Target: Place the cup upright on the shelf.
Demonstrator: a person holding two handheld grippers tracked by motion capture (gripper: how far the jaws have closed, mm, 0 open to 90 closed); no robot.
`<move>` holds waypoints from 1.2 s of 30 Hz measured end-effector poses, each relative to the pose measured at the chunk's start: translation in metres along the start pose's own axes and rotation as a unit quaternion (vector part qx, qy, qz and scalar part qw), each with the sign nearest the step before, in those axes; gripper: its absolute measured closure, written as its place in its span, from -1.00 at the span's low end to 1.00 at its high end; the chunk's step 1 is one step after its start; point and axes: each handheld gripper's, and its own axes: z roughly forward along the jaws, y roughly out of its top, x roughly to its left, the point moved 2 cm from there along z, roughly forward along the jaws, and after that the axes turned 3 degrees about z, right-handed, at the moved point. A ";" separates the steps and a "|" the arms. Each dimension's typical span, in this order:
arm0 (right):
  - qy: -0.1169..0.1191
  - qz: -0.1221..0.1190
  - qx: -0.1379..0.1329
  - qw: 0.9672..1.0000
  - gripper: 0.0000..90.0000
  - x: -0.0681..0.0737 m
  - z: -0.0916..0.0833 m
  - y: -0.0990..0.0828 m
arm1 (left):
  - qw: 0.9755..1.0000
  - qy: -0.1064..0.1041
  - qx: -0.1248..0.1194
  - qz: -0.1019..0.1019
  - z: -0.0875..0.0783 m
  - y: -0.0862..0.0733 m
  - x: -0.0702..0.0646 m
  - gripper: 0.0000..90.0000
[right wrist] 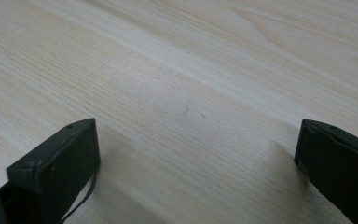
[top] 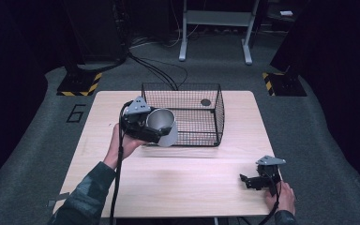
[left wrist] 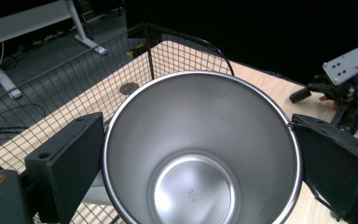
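Observation:
A shiny steel cup is held up at the left wall of a black wire basket, its mouth tilted toward the camera. My left gripper is shut on the cup, one jaw on each side of its body. In the left gripper view the cup is empty inside, and the basket lies behind it. My right gripper rests low on the table's front right, open, with bare wood between its jaws.
The light wooden table has free surface in front of the basket. A dark round spot lies on the basket floor. The other gripper appears far right in the left gripper view. A white desk frame stands on the floor beyond.

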 end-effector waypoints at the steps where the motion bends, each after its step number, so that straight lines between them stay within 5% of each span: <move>1: 0.000 0.000 0.000 1.000 -1.00 0.000 0.000 0.000 | 1.000 0.000 -0.002 0.002 0.001 0.002 0.002 -0.86; 36: 0.000 0.000 0.000 1.000 -1.00 0.000 0.000 0.000 | 1.000 0.014 -0.003 0.014 0.047 0.050 0.029 -0.86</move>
